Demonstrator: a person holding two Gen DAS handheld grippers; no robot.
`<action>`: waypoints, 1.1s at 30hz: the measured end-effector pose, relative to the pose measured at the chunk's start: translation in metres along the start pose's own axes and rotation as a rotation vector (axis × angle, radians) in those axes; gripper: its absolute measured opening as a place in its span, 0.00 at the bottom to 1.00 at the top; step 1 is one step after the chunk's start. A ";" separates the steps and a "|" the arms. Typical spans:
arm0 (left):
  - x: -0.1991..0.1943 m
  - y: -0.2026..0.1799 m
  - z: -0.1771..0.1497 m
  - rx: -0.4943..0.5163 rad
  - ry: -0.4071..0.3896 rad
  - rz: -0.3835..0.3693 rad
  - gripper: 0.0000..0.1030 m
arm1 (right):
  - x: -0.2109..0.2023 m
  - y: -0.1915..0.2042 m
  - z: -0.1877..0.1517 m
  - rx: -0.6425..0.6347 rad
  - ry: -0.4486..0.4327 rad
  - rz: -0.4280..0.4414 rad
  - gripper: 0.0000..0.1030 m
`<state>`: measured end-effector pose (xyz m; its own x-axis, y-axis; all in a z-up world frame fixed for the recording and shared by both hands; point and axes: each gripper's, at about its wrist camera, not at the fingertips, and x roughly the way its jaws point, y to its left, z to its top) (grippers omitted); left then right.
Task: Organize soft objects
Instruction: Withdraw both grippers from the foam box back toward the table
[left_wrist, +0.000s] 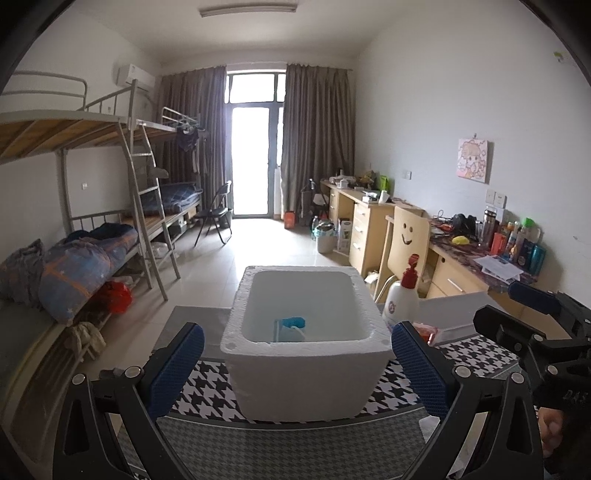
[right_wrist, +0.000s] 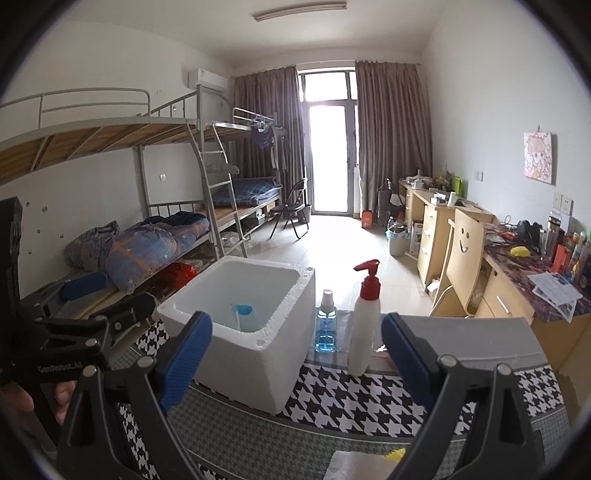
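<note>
While nothing is gripped yet, these lines weigh risks first, then surfaces.

Left tongs (left_wrist: 295, 363): spread wide, empty, straddling the near wall of the foam box (left_wrist: 306, 373) without visibly touching it.

Right tongs (right_wrist: 295, 358): spread wide, empty, hanging over the worktop (right_wrist: 369, 402) just in front of the box and bottles.

Soft object: a blue-and-white item (left_wrist: 291, 326) lies at the bottom of the box; its exact kind is too small to tell. A pale soft-looking piece (right_wrist: 354, 467) with a yellow bit beside it sits at the near worktop edge, partly cut off.

Risk, bottles: the tall pump bottle (right_wrist: 364, 321) and small spray bottle (right_wrist: 326, 325) stand just beside the box; a sideways sweep of the right tongs would probably topple them.

Risk, box: foam looks light and crumbly, so a finger pressing the rim may dent it or push the box along the cloth.

Risk, collision: both tongs work close together and could knock each other.

Textures: box is grainy white foam with thick walls and rounded inner corners; worktop cloth is black-and-white houndstooth; finger pads (left_wrist: 175, 369) are ribbed blue rubber.
</note>
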<state>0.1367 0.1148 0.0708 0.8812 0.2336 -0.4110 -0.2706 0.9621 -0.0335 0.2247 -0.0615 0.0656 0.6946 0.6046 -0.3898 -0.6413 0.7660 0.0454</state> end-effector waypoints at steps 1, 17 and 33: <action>-0.001 -0.001 -0.001 0.002 -0.001 -0.005 0.99 | -0.002 -0.001 -0.002 0.001 -0.005 0.002 0.92; -0.010 -0.024 -0.012 0.022 -0.007 -0.089 0.99 | -0.032 -0.013 -0.017 0.011 -0.033 -0.031 0.95; -0.029 -0.046 -0.024 0.038 -0.027 -0.157 0.99 | -0.064 -0.024 -0.029 0.026 -0.070 -0.087 0.95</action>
<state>0.1136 0.0607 0.0622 0.9217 0.0832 -0.3788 -0.1145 0.9916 -0.0606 0.1859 -0.1247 0.0627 0.7690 0.5487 -0.3280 -0.5696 0.8210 0.0381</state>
